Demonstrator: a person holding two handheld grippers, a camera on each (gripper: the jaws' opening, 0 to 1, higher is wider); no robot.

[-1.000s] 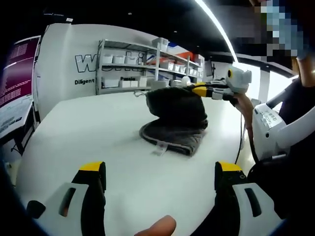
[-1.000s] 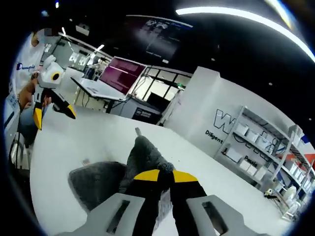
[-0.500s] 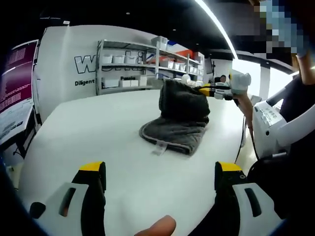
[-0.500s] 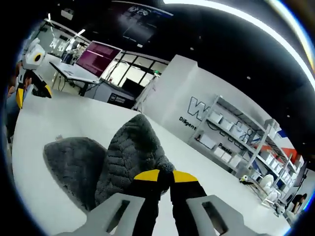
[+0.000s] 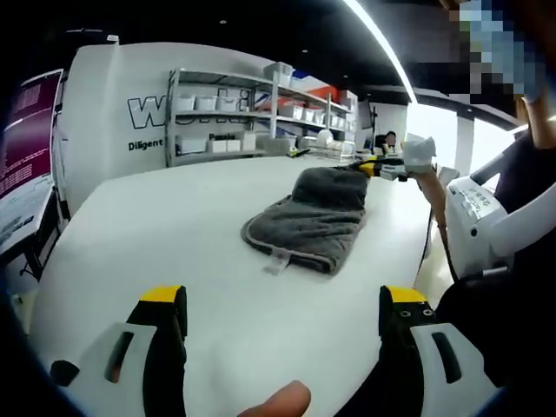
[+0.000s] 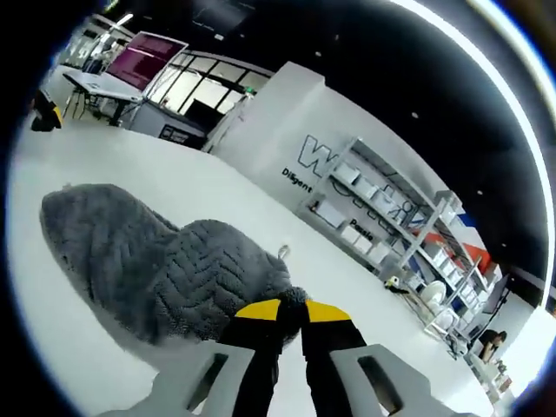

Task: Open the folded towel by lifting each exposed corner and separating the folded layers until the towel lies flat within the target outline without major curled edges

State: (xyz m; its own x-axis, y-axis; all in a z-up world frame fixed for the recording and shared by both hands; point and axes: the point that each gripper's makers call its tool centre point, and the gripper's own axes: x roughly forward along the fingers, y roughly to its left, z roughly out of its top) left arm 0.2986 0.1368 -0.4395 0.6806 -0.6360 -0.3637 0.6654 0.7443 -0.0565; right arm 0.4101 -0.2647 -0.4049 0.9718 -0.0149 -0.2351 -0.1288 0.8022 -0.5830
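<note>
At one o'clock on the white counter (image 5: 174, 234), right gripper (image 6: 291, 307), jaws clamped on grey textured towel (image 5: 311, 217), has lowered the raised layer; unfolding continues. Left gripper (image 5: 282, 304) jaws apart.

A white table (image 5: 174, 226) carries a grey towel (image 5: 313, 221), lying partly folded on its top.
</note>
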